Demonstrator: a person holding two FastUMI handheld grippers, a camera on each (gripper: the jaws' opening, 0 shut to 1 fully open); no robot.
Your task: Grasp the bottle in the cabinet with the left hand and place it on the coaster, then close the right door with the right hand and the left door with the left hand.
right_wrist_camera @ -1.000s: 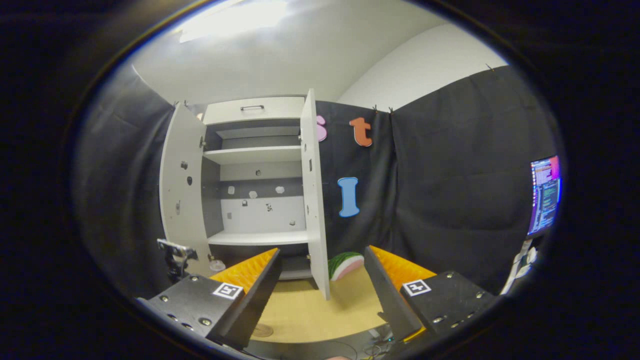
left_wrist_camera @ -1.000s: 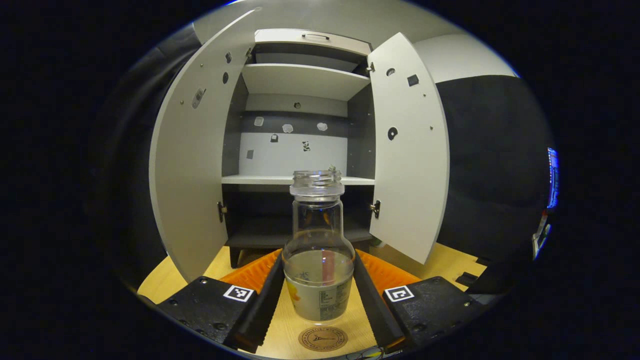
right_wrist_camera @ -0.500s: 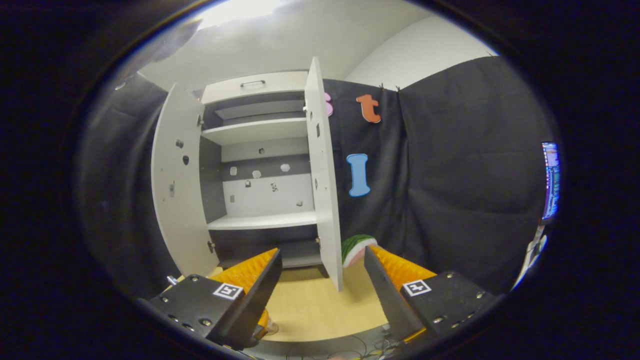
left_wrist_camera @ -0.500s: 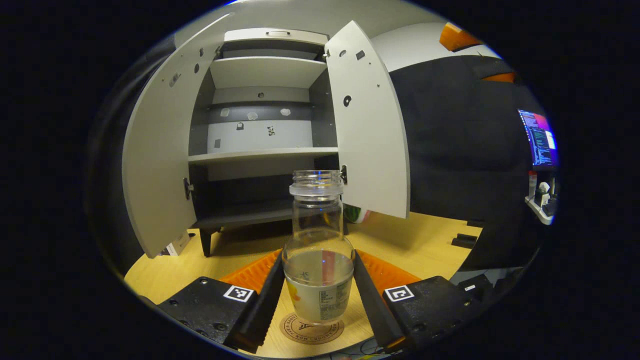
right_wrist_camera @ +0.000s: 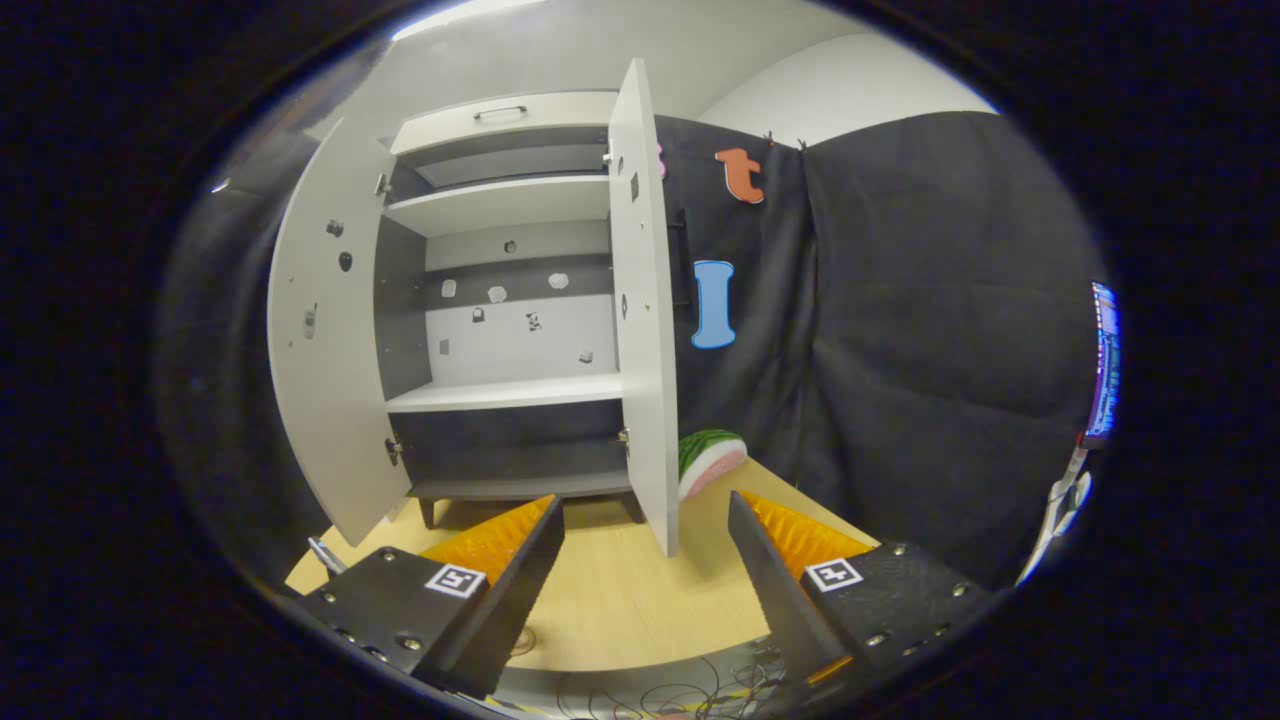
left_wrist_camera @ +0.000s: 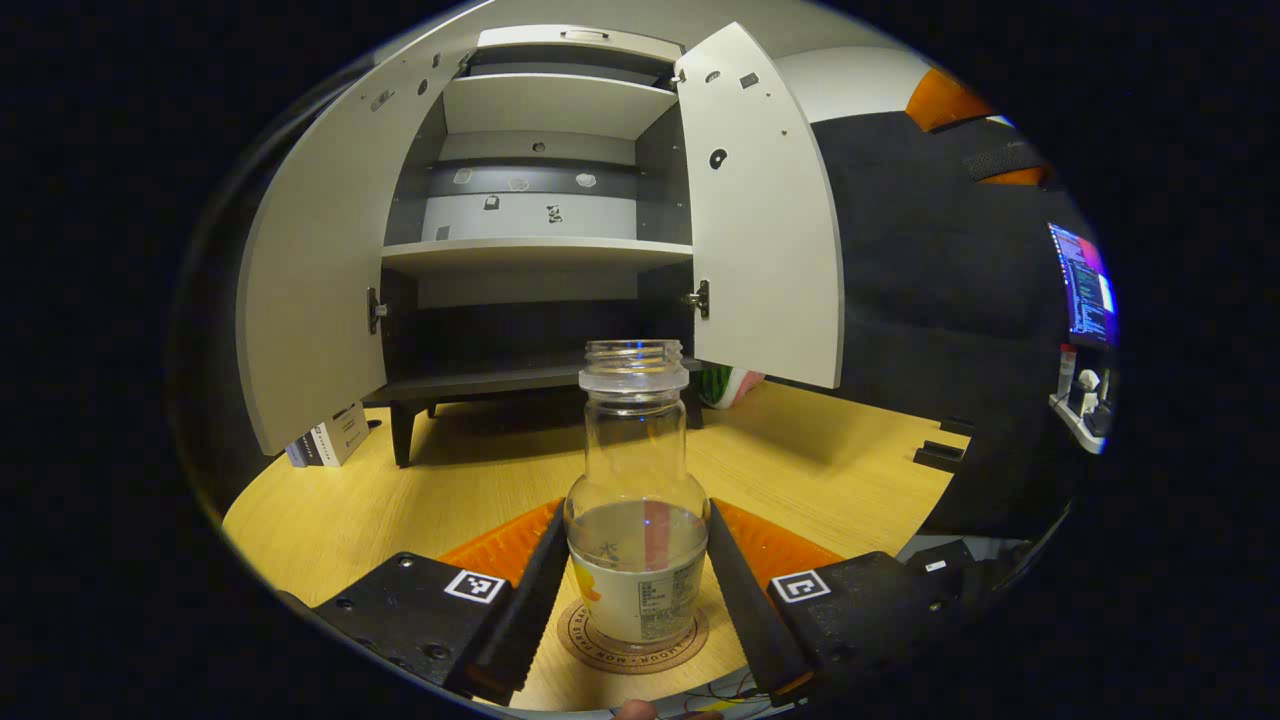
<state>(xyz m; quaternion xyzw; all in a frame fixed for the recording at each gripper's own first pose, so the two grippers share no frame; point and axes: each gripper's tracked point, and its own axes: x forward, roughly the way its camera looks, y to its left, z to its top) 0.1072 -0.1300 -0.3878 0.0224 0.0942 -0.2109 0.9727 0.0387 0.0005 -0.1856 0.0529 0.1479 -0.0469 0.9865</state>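
A clear glass bottle (left_wrist_camera: 636, 500) without a cap, partly filled, stands upright between the fingers of my left gripper (left_wrist_camera: 636, 590), which is shut on its lower body. Its base rests on or just above a round brown coaster (left_wrist_camera: 632, 640) on the wooden table. Behind it stands the white cabinet (left_wrist_camera: 540, 200) with both doors swung open: the left door (left_wrist_camera: 310, 270) and the right door (left_wrist_camera: 760, 210). In the right gripper view my right gripper (right_wrist_camera: 645, 560) is open and holds nothing, facing the edge of the right door (right_wrist_camera: 640, 300) from a short distance.
A watermelon slice (right_wrist_camera: 708, 462) lies on the table beside the cabinet's right side. Small boxes (left_wrist_camera: 328, 440) sit by the cabinet's left leg. A monitor (left_wrist_camera: 1085, 285) glows at the far right. Cables (right_wrist_camera: 650, 690) trail at the table's near edge.
My left gripper drew back from the cabinet and lowered the bottle over the coaster, which now lies under its base. My right gripper moved closer to the right door.
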